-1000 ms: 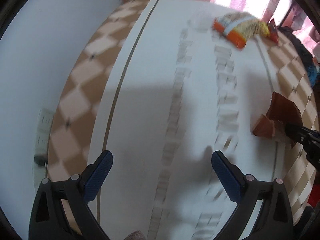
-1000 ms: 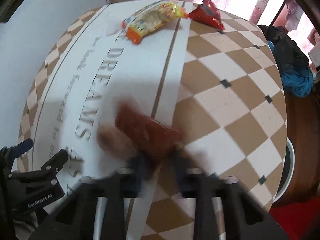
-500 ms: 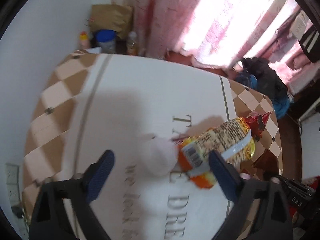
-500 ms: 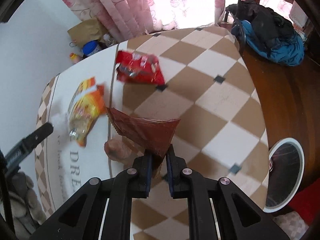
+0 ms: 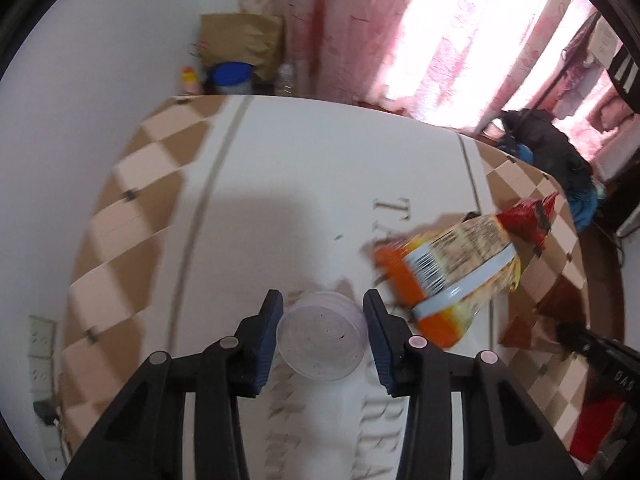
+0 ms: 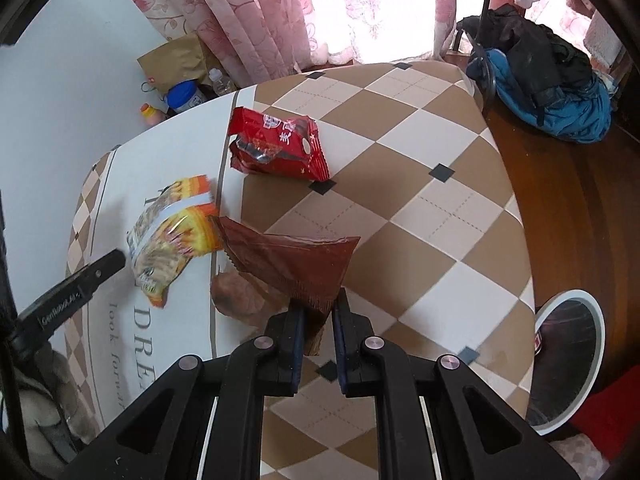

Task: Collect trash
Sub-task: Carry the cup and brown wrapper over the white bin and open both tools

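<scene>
A clear plastic cup (image 5: 322,338) stands on the white strip of the tablecloth. My left gripper (image 5: 323,330) points down over it, and its closing jaws touch the cup on both sides. My right gripper (image 6: 318,320) is shut on a corner of a brown wrapper (image 6: 292,260) and holds it above the cloth. An orange and yellow snack bag (image 5: 452,276) (image 6: 172,236) lies just right of the cup. A red snack bag (image 6: 276,148) (image 5: 528,220) lies beyond it. The brown wrapper (image 5: 560,312) also shows at the right of the left wrist view.
The checked tablecloth (image 6: 420,200) ends at the right, above a wooden floor. A white round bin (image 6: 568,352) stands there, and a blue and black bag (image 6: 548,80) lies further back. A paper bag (image 5: 240,40) and bottles stand by the far wall, beside pink curtains.
My left gripper travelled along the table to the clear cup and its jaws narrowed from wide apart to the cup's sides. The right gripper carried the brown wrapper towards the snack bags, then held still.
</scene>
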